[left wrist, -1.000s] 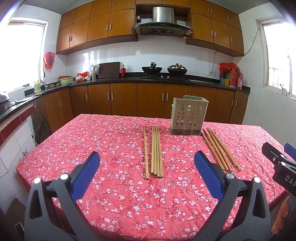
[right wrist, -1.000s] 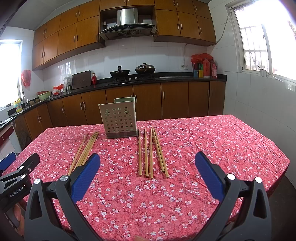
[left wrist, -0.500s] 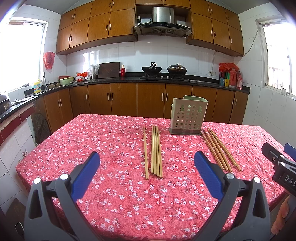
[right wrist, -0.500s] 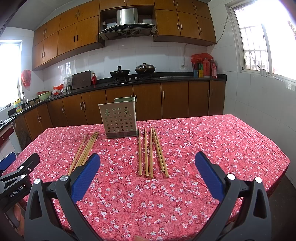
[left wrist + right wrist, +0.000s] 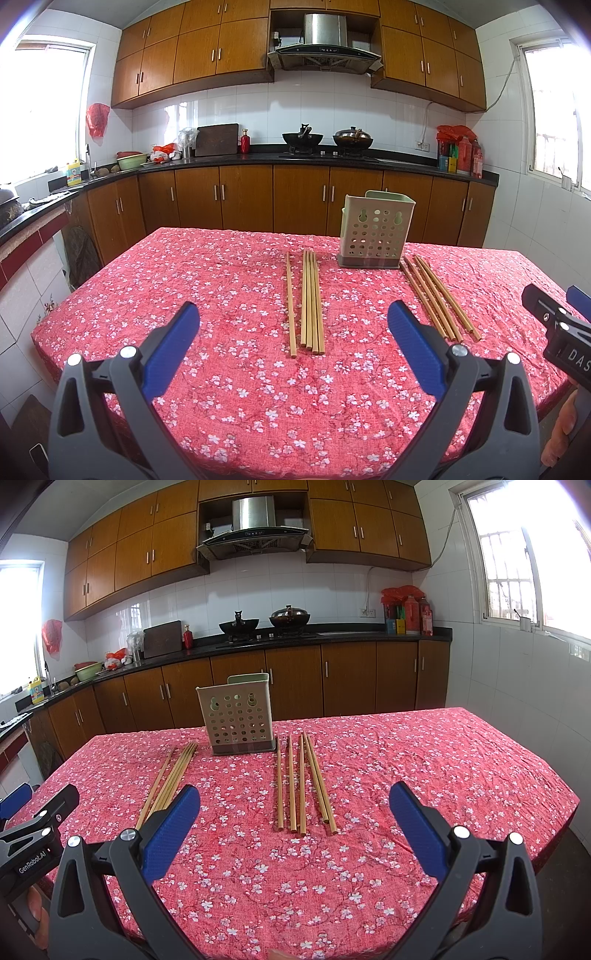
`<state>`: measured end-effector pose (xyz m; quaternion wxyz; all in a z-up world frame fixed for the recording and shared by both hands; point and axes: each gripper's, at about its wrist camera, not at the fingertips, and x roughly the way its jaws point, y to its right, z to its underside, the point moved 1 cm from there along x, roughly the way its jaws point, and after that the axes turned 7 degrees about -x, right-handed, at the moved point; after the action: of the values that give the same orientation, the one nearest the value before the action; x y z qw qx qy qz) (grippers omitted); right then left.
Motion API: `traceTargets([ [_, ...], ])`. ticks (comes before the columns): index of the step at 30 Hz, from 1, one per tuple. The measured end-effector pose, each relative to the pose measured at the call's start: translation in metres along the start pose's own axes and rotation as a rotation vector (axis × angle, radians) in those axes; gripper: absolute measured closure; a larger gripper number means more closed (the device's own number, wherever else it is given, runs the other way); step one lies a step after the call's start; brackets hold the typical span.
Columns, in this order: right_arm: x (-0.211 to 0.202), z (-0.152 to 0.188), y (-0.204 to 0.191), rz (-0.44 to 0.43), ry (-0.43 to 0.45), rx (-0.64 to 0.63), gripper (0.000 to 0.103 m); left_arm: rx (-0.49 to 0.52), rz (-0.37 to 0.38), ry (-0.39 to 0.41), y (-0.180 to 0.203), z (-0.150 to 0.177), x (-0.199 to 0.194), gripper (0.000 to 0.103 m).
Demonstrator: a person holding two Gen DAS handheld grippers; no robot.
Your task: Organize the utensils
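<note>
No movement since the earlier frames. Left gripper and right gripper hover, jaws wide apart and empty. Two chopstick groups lie on the table flanking the holder. Nothing yet collected; next, descend and pinch one stick.

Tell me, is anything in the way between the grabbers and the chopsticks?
Nothing visible. Only bare red flowered tablecloth lies between the open left gripper and its group of wooden chopsticks, and between the open right gripper and its group of wooden chopsticks. The pale green perforated utensil holder stands behind them.
</note>
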<state>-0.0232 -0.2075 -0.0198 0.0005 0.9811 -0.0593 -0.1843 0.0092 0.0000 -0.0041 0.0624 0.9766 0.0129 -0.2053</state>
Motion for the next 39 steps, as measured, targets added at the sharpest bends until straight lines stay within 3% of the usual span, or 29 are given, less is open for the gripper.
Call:
traceTargets([
  [39, -0.0025, 0.0034, -0.0005, -0.001, -0.002, 0.004, 0.002, -0.001, -0.001, -0.002, -0.0002, 0.0001, 0.0002, 0.004],
])
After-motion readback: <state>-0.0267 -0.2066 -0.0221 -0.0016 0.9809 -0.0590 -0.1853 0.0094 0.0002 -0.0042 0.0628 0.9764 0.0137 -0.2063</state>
